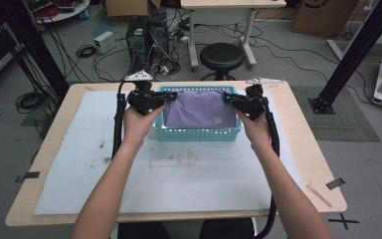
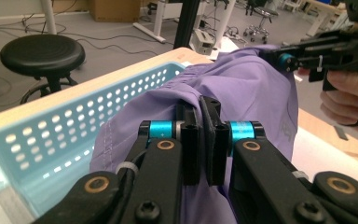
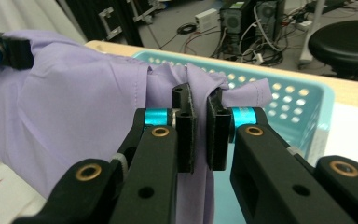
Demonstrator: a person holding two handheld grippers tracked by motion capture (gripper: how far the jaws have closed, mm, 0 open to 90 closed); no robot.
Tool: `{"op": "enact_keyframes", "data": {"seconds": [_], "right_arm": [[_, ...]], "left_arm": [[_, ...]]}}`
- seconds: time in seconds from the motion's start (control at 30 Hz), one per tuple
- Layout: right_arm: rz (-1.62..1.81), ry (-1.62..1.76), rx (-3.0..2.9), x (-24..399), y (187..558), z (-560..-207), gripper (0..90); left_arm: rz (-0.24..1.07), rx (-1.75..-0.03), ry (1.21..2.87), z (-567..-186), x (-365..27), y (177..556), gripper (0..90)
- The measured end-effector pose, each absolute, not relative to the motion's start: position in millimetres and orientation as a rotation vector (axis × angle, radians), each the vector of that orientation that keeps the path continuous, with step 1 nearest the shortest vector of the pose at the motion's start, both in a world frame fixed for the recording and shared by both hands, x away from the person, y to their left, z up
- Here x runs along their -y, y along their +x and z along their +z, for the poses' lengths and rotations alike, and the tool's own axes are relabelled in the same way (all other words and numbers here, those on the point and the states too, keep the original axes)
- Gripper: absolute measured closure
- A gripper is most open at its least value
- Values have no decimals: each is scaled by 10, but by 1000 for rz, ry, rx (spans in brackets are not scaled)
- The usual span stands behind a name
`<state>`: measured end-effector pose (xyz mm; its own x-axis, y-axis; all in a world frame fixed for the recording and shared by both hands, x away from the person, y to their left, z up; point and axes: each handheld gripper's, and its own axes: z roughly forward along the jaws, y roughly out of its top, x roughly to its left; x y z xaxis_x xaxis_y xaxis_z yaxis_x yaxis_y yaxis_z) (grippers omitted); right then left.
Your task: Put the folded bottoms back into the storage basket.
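Note:
A folded purple cloth (image 1: 199, 110) hangs stretched over the light blue perforated basket (image 1: 199, 134) at the far middle of the table. My left gripper (image 1: 171, 96) is shut on the cloth's left edge, and my right gripper (image 1: 227, 98) is shut on its right edge. In the left gripper view the purple cloth (image 2: 242, 88) is pinched between the pads of the left gripper (image 2: 205, 109), with the basket (image 2: 51, 140) below and the other gripper (image 2: 284, 60) holding the far corner. In the right gripper view the cloth (image 3: 74, 107) bunches between the pads of the right gripper (image 3: 199, 105) above the basket (image 3: 293, 107).
A white mat (image 1: 179, 174) covers the wooden table (image 1: 308, 149). Behind the table stand a black stool (image 1: 222, 57), computer towers (image 1: 146, 32) and tangled cables on the floor. A black frame post (image 1: 353, 55) rises at the right.

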<state>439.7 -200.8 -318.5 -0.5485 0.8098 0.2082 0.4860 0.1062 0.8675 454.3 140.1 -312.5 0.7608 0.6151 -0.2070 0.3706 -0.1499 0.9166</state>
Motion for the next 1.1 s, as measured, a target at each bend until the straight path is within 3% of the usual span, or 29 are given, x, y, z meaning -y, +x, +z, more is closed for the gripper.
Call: {"op": "enact_keyframes", "data": {"seconds": [0.27, 0.3, 0.33, 0.37, 0.4, 0.53, 1.1], "right_arm": [[1356, 1306, -2047, 1935, 4729, -3328, 849], [1325, 1320, -2057, 1918, 4780, -3371, 803], [1280, 1346, -2058, 1901, 4820, -3415, 670], [1229, 1373, -2060, 1891, 4857, -3459, 532], [1182, 1390, -2059, 1897, 4881, -3493, 523], [1175, 1402, -2041, 2012, 4854, -3519, 482], [1254, 1272, -2017, 2197, 4491, -3454, 400]], "left_arm": [[269, -801, 1755, -3352, -1401, 4868, 868], [278, -819, 1779, -3419, -1394, 4912, 863], [328, -860, 1814, -3479, -1387, 4946, 792], [372, -914, 1845, -3526, -1394, 4978, 594], [372, -932, 1862, -3561, -1418, 4998, 492], [410, -926, 1854, -3583, -1530, 4961, 395], [489, -842, 1839, -3464, -1754, 4486, 369]]}}
